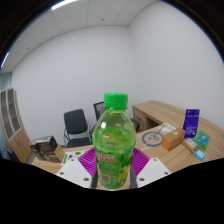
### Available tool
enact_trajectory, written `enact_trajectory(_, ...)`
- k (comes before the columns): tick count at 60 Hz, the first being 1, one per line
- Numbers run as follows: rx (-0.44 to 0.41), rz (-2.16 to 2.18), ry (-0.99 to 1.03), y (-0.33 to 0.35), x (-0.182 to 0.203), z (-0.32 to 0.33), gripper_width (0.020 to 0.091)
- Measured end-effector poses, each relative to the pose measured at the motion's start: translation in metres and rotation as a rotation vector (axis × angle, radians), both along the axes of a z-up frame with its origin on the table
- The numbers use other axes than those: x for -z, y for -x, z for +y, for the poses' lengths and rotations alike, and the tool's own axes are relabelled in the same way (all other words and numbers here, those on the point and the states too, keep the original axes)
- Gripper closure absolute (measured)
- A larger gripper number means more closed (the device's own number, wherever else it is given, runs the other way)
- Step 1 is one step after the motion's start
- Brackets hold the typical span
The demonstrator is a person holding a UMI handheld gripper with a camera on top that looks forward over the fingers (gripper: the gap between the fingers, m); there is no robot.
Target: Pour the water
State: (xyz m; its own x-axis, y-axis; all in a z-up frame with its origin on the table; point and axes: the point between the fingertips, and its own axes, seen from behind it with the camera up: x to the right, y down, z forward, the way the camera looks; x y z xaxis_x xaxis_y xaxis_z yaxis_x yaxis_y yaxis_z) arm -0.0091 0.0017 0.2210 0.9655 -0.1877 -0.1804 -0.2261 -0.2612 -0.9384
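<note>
Nearest the lens, both fingers of the gripper (113, 172) rise on either side of a green bottle (113, 140), their magenta pads (142, 160) pressed against its lower body, so the jaws are clenched on the bottle and carry it. It stands upright between the fingers, held up in the air above the furniture, with its bright green cap (116, 100) screwed on and a label band (pink and white, print unreadable) round its middle. Liquid level inside cannot be judged. Beyond the bottle, a wooden desk (168, 112) runs along the far side; on it lie a round grey dish (152, 139), a tan cardboard box (172, 139), a purple carton (191, 122) standing upright, and a small teal packet (202, 139) just beside that carton. On the other side, a lower wooden surface (50, 157) holds a dark item (identity unclear). Farther back, a black office chair (76, 126) stands against the white wall (90, 70), with a glass-fronted cabinet (9, 112) to its side. Overhead, a ceiling light strip (64, 4) is lit.
</note>
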Motion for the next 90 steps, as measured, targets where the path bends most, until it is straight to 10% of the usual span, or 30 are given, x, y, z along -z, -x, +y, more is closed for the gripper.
enact_trajectory(30, -0.014, -0.152, 0.165, -0.077, 0.161, 0.011, 0.0627)
enact_trajectory(49, -0.037, -0.170, 0.116, -0.071, 0.164, 0.001, 0.0488)
enact_trajectory(60, -0.024, -0.150, 0.153, -0.061, 0.165, -0.036, 0.0268)
enact_trajectory(90, -0.095, -0.084, 0.176, 0.039, 0.049, -0.239, 0.0275)
